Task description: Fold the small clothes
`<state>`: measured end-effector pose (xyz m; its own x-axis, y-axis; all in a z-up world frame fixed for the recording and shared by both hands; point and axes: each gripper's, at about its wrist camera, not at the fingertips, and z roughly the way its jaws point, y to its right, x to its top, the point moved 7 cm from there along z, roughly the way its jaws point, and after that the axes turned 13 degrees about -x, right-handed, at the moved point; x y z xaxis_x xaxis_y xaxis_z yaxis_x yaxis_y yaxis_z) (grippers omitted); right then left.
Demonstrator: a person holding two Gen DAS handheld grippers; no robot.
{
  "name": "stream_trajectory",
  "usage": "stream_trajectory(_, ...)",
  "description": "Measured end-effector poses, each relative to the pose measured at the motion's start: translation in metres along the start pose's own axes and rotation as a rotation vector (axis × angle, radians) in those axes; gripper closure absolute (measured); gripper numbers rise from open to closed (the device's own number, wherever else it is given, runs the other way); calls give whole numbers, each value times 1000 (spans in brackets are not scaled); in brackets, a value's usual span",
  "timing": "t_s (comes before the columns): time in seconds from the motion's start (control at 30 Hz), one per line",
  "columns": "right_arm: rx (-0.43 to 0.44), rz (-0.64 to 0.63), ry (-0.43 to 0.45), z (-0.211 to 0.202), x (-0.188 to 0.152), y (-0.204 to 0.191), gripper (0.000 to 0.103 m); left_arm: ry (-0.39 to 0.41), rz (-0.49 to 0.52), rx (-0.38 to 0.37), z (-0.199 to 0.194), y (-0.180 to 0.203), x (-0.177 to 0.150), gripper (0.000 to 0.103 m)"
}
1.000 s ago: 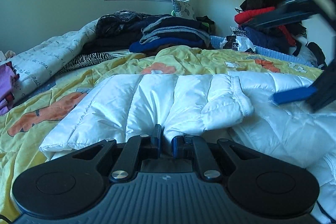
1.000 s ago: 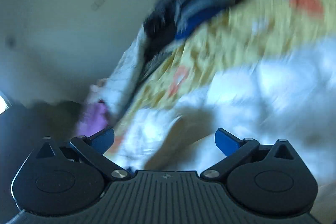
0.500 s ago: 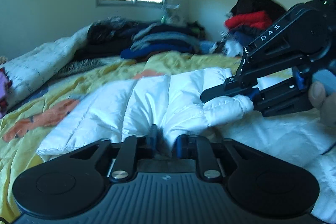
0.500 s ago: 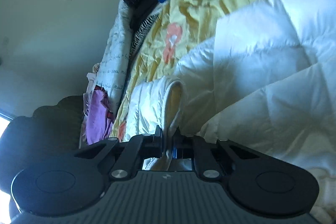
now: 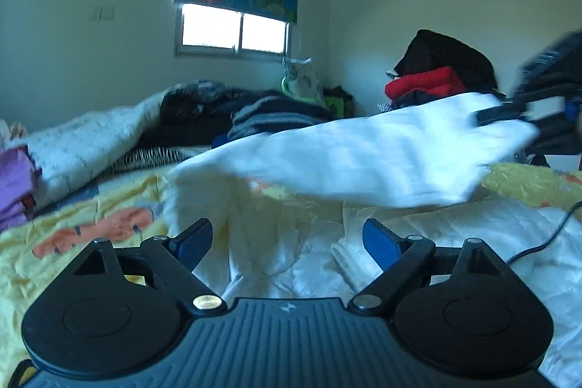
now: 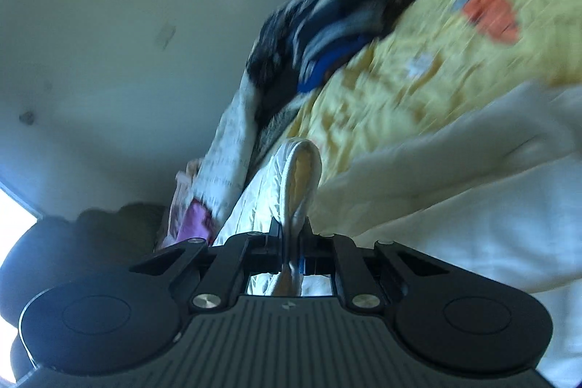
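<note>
- Sleeve cuff (image 6: 303, 170) of the white puffer jacket (image 5: 298, 242) is clamped in the right tool (image 6: 291, 242), its jaws nearly together on the fabric; gripping at the cuff lets the whole sleeve be carried in one piece.
- That sleeve (image 5: 363, 155) hangs stretched in the air above the jacket's body, blurred, with the right tool (image 5: 509, 113) at its far end, probably being drawn across the body for a fold.
- Left tool (image 5: 287, 242) has just been opening and stands wide, with nothing pressed between its blue pads (image 5: 378, 242); the jacket lies just ahead of them. Letting go here likely frees the fabric so the sleeve can travel without dragging the body.
- Jacket rests on the yellow bedspread (image 5: 72, 242) of the bed, clear of the piles of clothes (image 5: 276, 111) toward the window (image 5: 232, 31), so there is room to lay folds flat.
</note>
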<state>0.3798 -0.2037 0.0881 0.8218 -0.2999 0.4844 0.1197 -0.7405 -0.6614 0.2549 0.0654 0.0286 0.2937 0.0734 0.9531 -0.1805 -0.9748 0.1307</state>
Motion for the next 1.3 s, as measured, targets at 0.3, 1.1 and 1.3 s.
stream_trajectory(0.3,-98,85,74,-83,28,88,91,18,-46,-113,4,24,12,13)
stream_trajectory(1.1,-224,204,46,-94,-39,207,91,-217,78,-227,84,61,13,13)
stream_trajectory(1.3,-268,218,2,-88,-50,228,94,-330,8,-164,122,28,-25,11)
